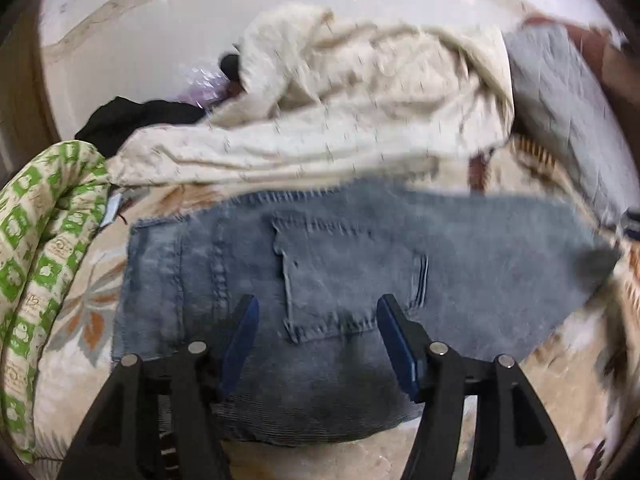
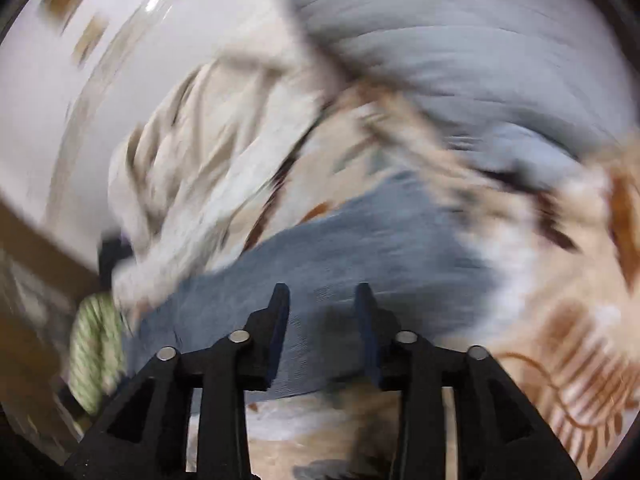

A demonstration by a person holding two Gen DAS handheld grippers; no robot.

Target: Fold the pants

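Blue denim pants (image 1: 360,272) lie folded flat on a patterned bedspread, back pocket (image 1: 340,276) facing up and waistband at the left. My left gripper (image 1: 318,304) hovers just above the pocket area, open, its blue pads apart with nothing pinched between them. In the right wrist view everything is smeared by motion blur. There the same pants (image 2: 360,248) show as a blue-grey band, and my right gripper (image 2: 322,292) stands over them with its jaws partly apart and no cloth caught between the fingers.
A rumpled cream blanket (image 1: 352,112) lies beyond the pants. A green-and-white patterned quilt (image 1: 44,248) is rolled up at the left. Dark clothing (image 1: 136,120) sits behind it. A grey pillow (image 1: 560,112) rests at the right. The floral bedspread (image 1: 84,320) surrounds the pants.
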